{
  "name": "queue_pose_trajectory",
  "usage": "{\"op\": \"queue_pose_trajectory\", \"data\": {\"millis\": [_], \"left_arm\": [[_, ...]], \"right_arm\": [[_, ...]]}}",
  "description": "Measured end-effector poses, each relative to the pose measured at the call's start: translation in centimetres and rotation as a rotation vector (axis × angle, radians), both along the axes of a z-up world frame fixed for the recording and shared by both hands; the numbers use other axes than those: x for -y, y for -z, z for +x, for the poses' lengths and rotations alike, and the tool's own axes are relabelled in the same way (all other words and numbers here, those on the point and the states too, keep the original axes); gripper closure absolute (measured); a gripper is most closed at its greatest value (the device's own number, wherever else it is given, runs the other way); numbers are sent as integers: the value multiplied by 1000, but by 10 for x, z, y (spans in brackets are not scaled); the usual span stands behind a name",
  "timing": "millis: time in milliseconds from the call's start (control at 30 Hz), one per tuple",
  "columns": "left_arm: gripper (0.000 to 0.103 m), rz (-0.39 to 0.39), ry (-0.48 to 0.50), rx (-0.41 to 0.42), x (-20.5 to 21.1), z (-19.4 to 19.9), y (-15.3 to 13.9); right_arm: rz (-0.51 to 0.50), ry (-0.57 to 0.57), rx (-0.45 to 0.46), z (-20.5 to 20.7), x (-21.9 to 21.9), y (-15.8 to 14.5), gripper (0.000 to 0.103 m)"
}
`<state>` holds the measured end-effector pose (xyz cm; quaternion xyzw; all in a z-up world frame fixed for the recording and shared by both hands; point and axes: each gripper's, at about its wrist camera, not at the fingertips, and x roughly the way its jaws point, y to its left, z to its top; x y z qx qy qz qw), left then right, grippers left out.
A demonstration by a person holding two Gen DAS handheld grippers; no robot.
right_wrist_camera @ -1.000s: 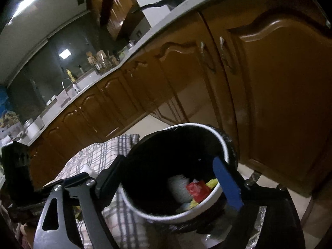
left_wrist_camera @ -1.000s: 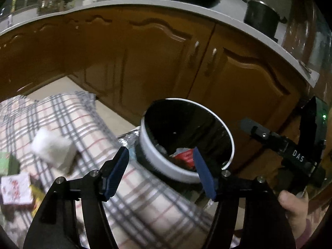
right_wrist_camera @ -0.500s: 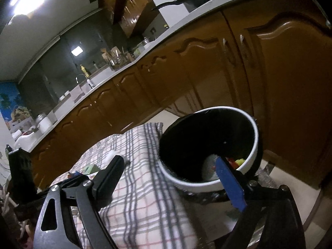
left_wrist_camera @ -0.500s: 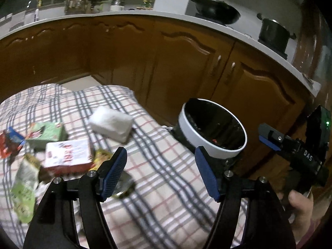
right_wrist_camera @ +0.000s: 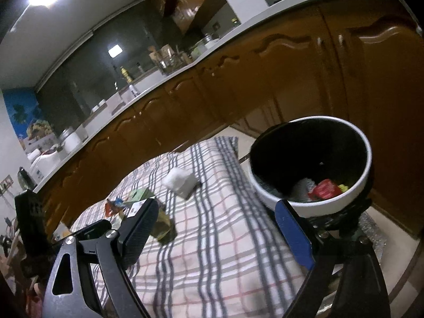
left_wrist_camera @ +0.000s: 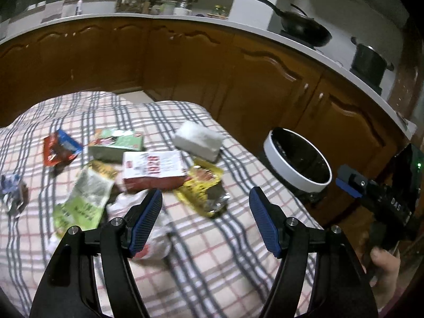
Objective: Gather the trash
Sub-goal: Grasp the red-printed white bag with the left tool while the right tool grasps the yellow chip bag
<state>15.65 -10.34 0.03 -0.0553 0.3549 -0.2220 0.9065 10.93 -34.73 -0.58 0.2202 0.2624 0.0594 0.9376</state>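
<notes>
Both grippers gape empty; the left gripper (left_wrist_camera: 205, 212) is nearer the wrappers, with the red box (left_wrist_camera: 153, 171) just above its fingers, long axis left-right.

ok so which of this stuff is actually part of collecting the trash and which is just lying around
Part of the job:
trash bin
red-and-white carton
yellow wrapper
green packet
green box
white wad
red-and-blue wrapper

Just lying about:
wok
black pot
checked cloth
</notes>
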Motion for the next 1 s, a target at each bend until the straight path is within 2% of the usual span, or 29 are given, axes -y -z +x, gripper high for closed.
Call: {"op": "queue_pose_trajectory", "data": {"millis": [400, 733, 833, 900, 1000], "left_arm": [[34, -2, -51, -5, -36, -11, 5], [34, 21, -77, -21, -48, -9, 11], [34, 45, -73, -44, -47, -4, 17], [34, 64, -69, -61, -45, 0, 24], [34, 82, -72, -78, -44, 6, 32]], "right_arm": [[-7, -83, -18, 7, -38, 6, 12], [-45, -167, -31, 26, -73, 12, 14], [-49, -203, -65, 40, -84, 21, 28], [-69, -224, -94, 51, -91, 28, 45], [-103, -245, -134, 66, -101, 40, 54]]}}
